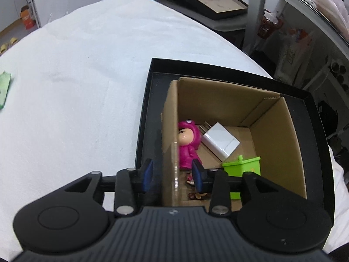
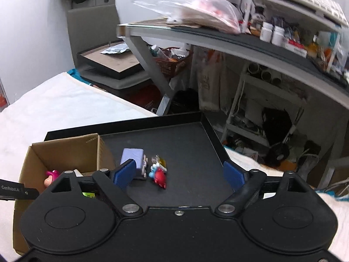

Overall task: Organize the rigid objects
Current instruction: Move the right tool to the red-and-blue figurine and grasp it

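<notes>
A cardboard box (image 1: 272, 131) stands in a black tray (image 1: 309, 100) on the white cloth. Inside it lie a pink doll (image 1: 187, 144), a white charger (image 1: 220, 142) and a green toy block (image 1: 246, 163). My left gripper (image 1: 172, 174) straddles the box's left wall, its blue pads close on either side of it. My right gripper (image 2: 178, 172) is open and empty above the tray floor (image 2: 196, 144). Between its fingers lie a lavender block (image 2: 133, 156) and a small red and blue toy (image 2: 159, 173). The box (image 2: 65, 150) and doll (image 2: 51, 176) also show at the left of the right wrist view.
The white cloth (image 1: 76, 87) covers the table to the left, with a green packet (image 1: 4, 87) at its left edge. A grey desk (image 2: 240, 43) with cluttered shelves stands behind the tray. Another black tray (image 2: 109, 63) rests on a chair.
</notes>
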`<state>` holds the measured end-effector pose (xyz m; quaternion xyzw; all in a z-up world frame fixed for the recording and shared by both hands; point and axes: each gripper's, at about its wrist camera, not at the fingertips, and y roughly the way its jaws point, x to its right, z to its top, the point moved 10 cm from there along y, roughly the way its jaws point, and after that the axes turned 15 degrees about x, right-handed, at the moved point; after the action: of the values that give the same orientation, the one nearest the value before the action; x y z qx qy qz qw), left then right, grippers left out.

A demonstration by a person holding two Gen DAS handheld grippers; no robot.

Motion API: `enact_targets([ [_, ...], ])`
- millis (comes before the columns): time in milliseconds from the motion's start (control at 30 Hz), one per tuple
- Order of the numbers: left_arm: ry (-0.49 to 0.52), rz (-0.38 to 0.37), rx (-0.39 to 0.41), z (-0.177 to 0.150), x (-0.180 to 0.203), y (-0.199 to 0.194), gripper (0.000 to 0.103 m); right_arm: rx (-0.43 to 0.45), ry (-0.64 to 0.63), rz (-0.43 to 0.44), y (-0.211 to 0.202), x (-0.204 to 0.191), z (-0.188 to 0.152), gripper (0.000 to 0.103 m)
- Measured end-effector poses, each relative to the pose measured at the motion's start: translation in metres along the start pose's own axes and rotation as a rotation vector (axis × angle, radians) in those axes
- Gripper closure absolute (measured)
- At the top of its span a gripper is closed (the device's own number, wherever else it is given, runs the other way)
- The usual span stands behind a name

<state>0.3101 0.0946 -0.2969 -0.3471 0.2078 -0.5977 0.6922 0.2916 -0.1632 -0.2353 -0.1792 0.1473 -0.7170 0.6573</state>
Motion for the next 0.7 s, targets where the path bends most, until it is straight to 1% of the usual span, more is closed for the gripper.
enact_targets([
  [133,0.043,0.010,0.008,0.009,0.003,-0.008,0.060,-0.008,0.014,0.027,0.005,0.003,-0.006,0.016],
  [267,0.076,0.022,0.033,0.019,0.009,-0.014,0.053,-0.013,0.037,0.077,0.016,0.001,-0.013,0.017],
  [367,0.103,0.030,0.022,0.019,0.018,-0.010,0.052,-0.031,0.049,0.095,0.025,-0.001,-0.020,0.018],
  [433,0.118,0.033,0.015,0.019,0.024,-0.009,0.052,-0.045,0.057,0.115,0.032,-0.003,-0.025,0.024],
  [467,0.128,0.038,0.013,0.019,0.026,-0.008,0.052,-0.058,0.063,0.121,0.035,-0.003,-0.028,0.025],
  [533,0.154,0.051,0.011,0.021,0.031,-0.006,0.052,-0.078,0.083,0.138,0.042,-0.004,-0.032,0.031],
  [567,0.166,0.055,0.010,0.022,0.033,-0.006,0.052,-0.089,0.099,0.147,0.046,-0.004,-0.035,0.032],
  [700,0.190,0.081,0.000,0.027,0.038,-0.003,0.052,-0.132,0.125,0.157,0.063,-0.005,-0.045,0.043],
])
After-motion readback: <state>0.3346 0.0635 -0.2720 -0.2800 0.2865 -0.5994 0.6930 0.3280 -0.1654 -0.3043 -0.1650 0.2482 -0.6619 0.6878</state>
